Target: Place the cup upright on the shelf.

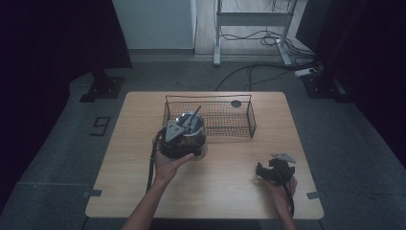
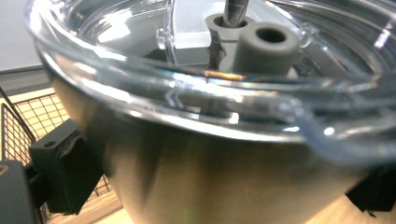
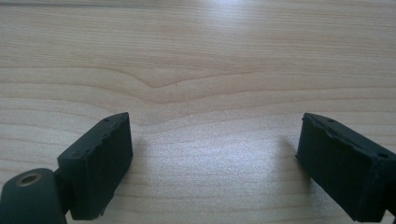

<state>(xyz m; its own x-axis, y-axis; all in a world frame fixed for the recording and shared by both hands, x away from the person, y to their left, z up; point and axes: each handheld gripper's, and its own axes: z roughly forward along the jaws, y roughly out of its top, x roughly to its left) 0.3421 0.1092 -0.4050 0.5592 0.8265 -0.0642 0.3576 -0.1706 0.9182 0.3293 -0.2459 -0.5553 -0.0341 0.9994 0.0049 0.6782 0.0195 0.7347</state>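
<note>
- The left gripper (image 1: 184, 129) is clamped around a metal bowl (image 1: 190, 133); in the left gripper view its black jaws press on either flank of the bowl's (image 2: 224, 177) steel wall.
- The bowl carries a clear plastic lid (image 2: 187, 100) with a grey hub (image 2: 254, 46) at its middle, and a thin rod (image 1: 195, 115) rises out of it at a tilt.
- The bowl is near the middle of the counter (image 1: 230, 191), slightly towards its left edge, right against the near left corner of a wire basket (image 1: 251, 120); whether it rests on the wood or is lifted off it cannot be told.
- The basket stands by the far edge of the counter, with a small dark disc (image 1: 236, 103) at its far side.
- The right gripper (image 1: 270, 171) is near the near right corner of the counter, well apart from the bowl. Its jaws stand wide apart over bare wood, holding nothing.
</note>
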